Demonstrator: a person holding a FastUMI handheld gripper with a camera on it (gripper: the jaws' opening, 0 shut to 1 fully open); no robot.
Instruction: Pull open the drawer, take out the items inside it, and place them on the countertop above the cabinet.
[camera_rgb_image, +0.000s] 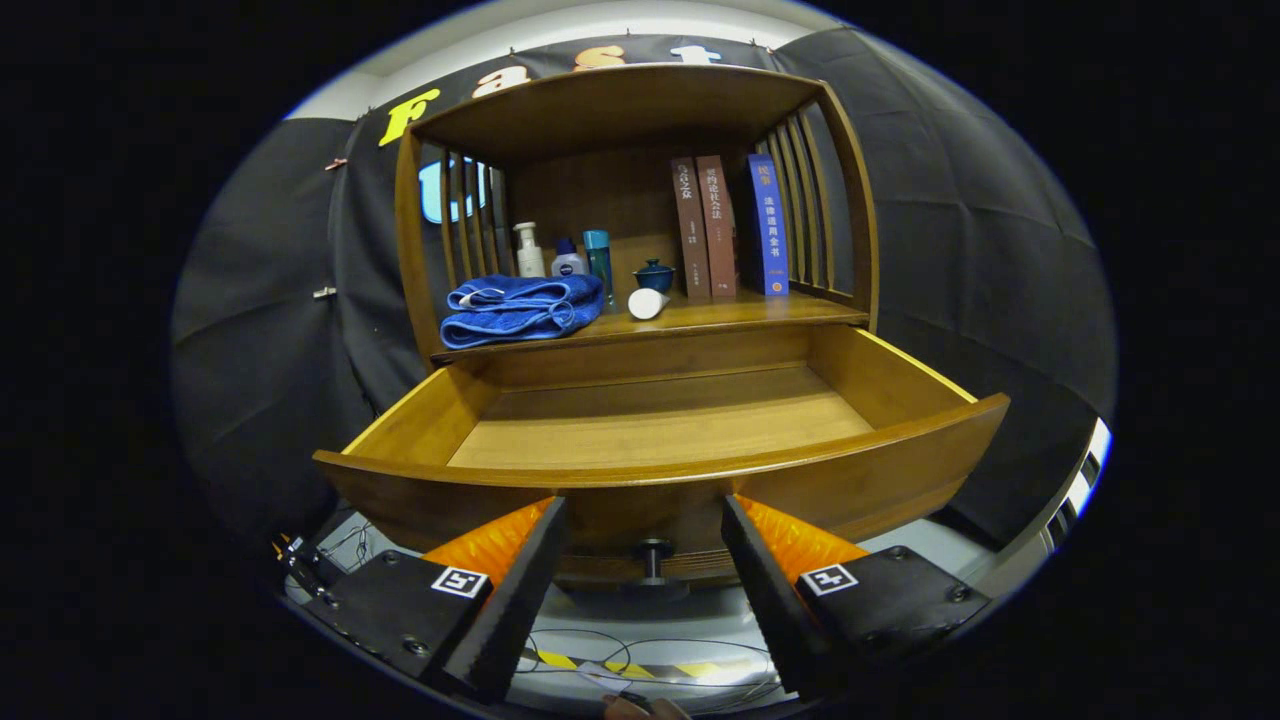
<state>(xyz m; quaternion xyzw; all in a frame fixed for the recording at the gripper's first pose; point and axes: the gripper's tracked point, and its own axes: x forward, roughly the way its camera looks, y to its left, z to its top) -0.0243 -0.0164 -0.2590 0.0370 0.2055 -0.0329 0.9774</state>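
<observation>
Claw (640, 520) spread wide — knob (654, 556) between fingers; wooden drawer (660, 470) pulled open, bare inside.

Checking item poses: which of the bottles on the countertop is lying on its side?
The white bottle just right of the blue towel, in front of the lidded cup. The other three stand upright behind the towel. Claw open, knob between its fingers.

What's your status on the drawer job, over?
Gripper open, fingers either side of the knob. Drawer pulled open, floor bare. Towel on countertop.
</observation>
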